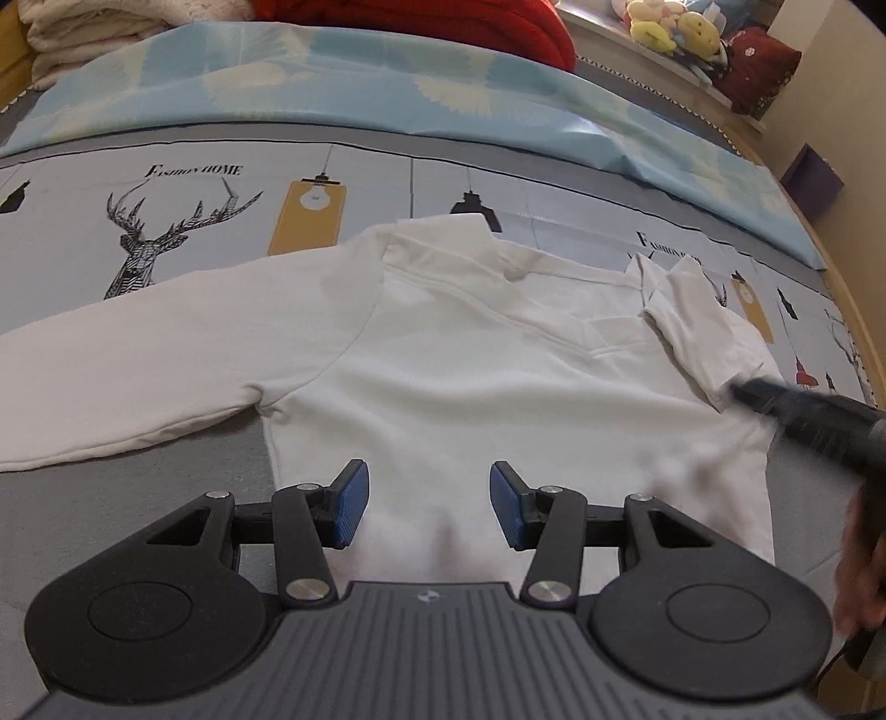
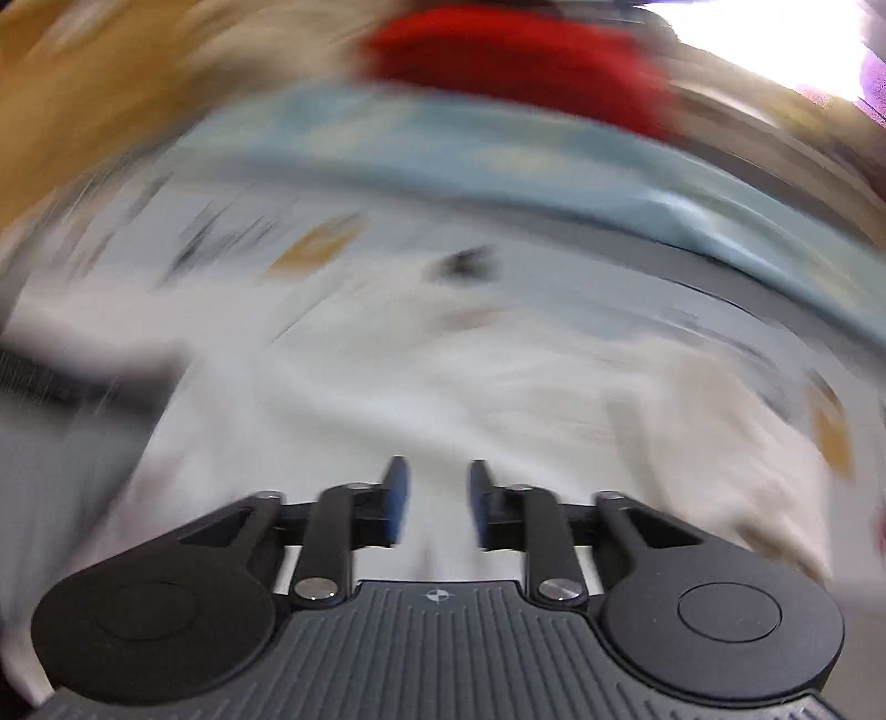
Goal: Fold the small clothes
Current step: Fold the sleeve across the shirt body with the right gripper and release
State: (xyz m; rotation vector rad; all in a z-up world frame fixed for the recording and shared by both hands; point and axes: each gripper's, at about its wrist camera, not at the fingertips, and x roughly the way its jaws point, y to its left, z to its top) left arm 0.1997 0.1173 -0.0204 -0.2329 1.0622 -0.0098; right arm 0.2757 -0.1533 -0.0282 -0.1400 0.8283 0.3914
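Both of my tongs stand released, nothing pinched in either. Seen from its own camera, my left gripper [image 1: 423, 507] holds its blue ribbed pads [image 1: 350, 504] well apart at the lower middle of the frame, above the hem of the small white long-sleeved top [image 1: 470, 376]. My right gripper [image 2: 433, 501] shows a narrower gap between its pads in its own view, with only white cloth behind the gap; that picture is heavily smeared, so little else in it can be read.

In the left view the white top lies flat across the centre, collar toward the top of the frame. One sleeve [image 1: 155, 365] stretches straight out to the left edge. The other sleeve [image 1: 692, 321] is folded in over the body at the right, and my right gripper's dark, blurred tip [image 1: 747, 394] sits at that folded cuff at the right edge; whether it touches the cloth I cannot tell. Part of my hand [image 1: 864, 559] shows at the lower right edge.

Under the top lies a grey printed sheet [image 1: 221, 210] with a stag's head, hanging lamps and lettering. Behind it, across the upper frame, runs a pale blue patterned cover [image 1: 387, 94], with red fabric [image 1: 443, 16] at the top centre, cream folded cloth [image 1: 83, 33] at the upper left and soft toys [image 1: 675, 27] at the upper right.
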